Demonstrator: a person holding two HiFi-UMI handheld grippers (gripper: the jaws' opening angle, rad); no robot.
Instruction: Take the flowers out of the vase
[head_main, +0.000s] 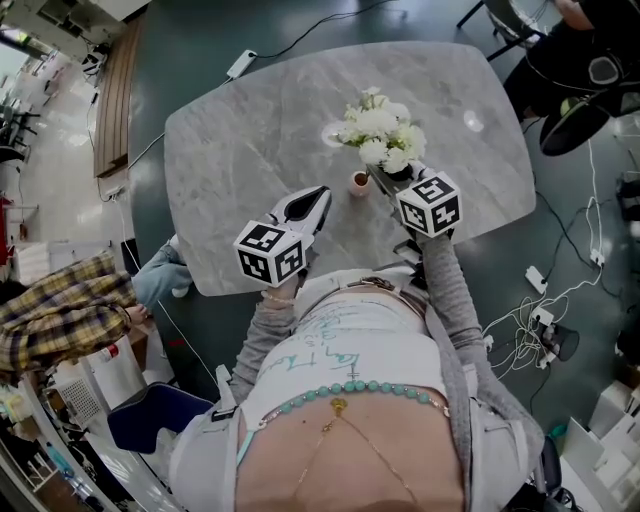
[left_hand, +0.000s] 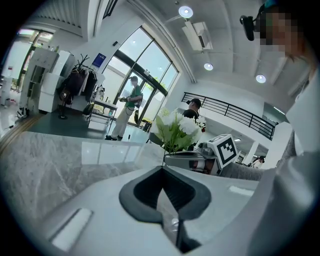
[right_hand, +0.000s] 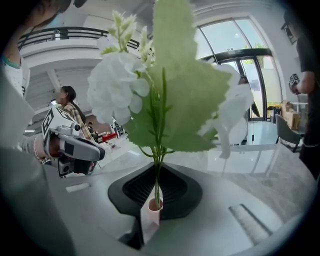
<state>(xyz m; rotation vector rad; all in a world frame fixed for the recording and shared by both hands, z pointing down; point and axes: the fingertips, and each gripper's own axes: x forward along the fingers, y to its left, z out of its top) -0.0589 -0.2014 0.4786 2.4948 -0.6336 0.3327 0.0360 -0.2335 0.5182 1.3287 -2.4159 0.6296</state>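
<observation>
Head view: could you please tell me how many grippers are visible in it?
2. The left gripper hovers over the near side of the table; the right gripper is at the flowers, beside the vase. None seems hidden.

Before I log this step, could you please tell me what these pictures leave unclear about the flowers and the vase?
Stem ends: in the right gripper view the flowers reach the vase mouth at the right gripper's jaws; whether they are inside is unclear.
Head view: blooms cover the stems; the vase is too small for detail.
Left gripper view: the vase is hidden behind the left gripper's own body.
</observation>
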